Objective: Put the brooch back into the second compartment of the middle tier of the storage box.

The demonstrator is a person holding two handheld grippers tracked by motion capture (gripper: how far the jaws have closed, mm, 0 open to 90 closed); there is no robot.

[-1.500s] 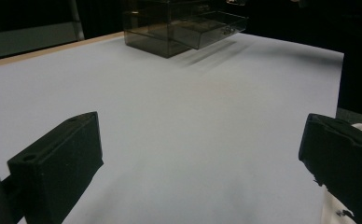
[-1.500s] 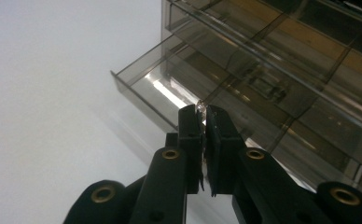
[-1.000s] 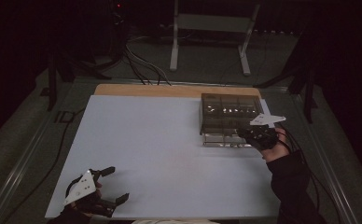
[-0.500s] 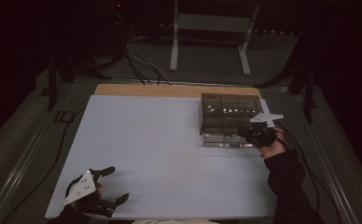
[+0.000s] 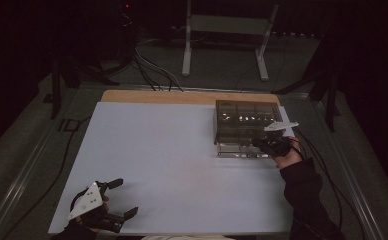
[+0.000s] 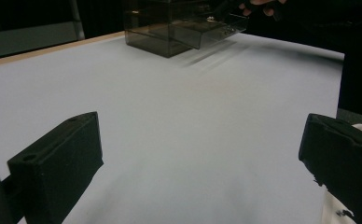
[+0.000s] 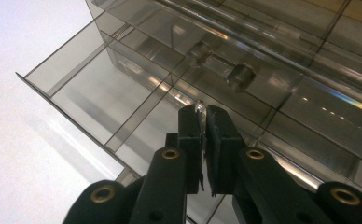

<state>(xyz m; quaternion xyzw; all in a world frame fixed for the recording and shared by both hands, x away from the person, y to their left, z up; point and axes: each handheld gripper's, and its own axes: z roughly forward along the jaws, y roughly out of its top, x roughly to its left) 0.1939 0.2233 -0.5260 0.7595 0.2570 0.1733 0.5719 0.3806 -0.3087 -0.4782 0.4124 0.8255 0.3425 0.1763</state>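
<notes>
High view puts the left gripper (image 5: 117,199) at the near left corner of the white surface (image 5: 172,155), held in a hand, with its fingers spread wide and nothing between them. From the left gripper view the same two black fingers (image 6: 58,161) stand far apart over bare white surface, and the drawer box (image 6: 170,25) sits well off at the far side. Further right in the high view, that smoky clear plastic drawer box (image 5: 247,122) stands near the far right edge of the surface, with a low drawer (image 5: 239,148) pulled out toward the person. The right gripper (image 5: 262,145) is at the front of that drawer, its grey plate above it and the hand (image 5: 288,157) just behind. Right gripper view shows its fingers (image 7: 188,128) pressed together, pinching a thin clear piece (image 7: 200,109) at the drawer's front, above the open compartments (image 7: 100,93) divided by clear walls.
</notes>
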